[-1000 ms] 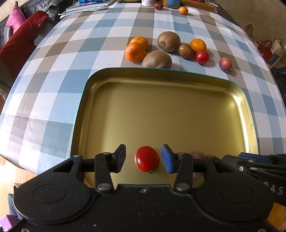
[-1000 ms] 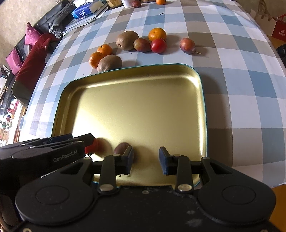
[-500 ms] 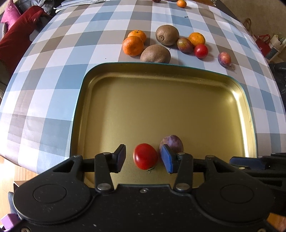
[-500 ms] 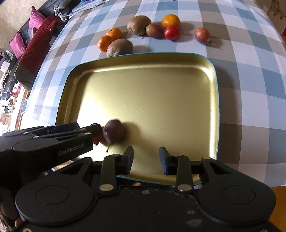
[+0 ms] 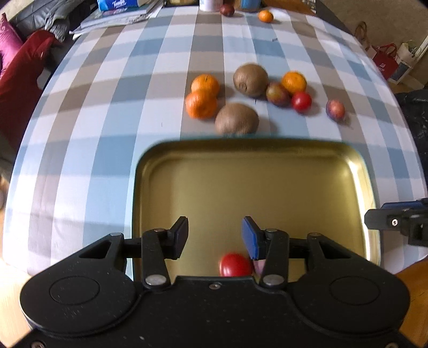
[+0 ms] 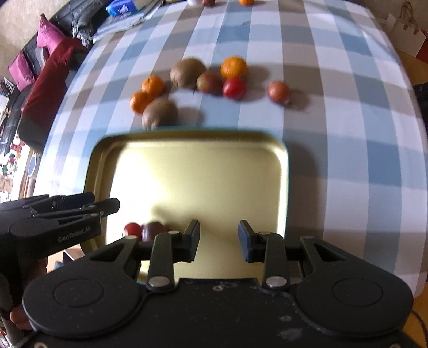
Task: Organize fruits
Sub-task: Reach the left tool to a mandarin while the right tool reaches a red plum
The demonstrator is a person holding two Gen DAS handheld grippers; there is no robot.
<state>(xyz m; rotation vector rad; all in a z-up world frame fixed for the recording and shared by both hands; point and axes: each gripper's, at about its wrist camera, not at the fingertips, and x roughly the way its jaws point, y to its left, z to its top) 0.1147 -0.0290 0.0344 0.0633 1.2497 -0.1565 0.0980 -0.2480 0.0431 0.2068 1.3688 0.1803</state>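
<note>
A gold tray [image 5: 267,171] [image 6: 187,171] lies on the checked tablecloth. Near its front edge rest a red tomato [image 5: 234,265] [image 6: 132,229] and a dark plum [image 6: 153,229] side by side; in the left wrist view the plum [image 5: 258,265] peeks from behind a finger. My left gripper [image 5: 214,235] hangs open above the tray, nothing between its pads. My right gripper [image 6: 218,237] is open too, over the tray's front right. Beyond the tray lie two kiwis [image 5: 236,118] [image 5: 250,79], three oranges [image 5: 201,104], another tomato [image 5: 301,101] and two plums [image 5: 277,93].
At the table's far end sit another orange [image 5: 266,16], a dark fruit [image 5: 227,10], papers and a tissue pack [image 5: 117,4]. A sofa with red and pink cushions [image 6: 45,80] stands to the left. Bags [image 5: 385,61] stand on the floor at the right.
Both grippers have risen and drawn back from the tray. The tomato and plum, earlier level with the fingers, now lie free below them. The plum rolled up against the tomato.
</note>
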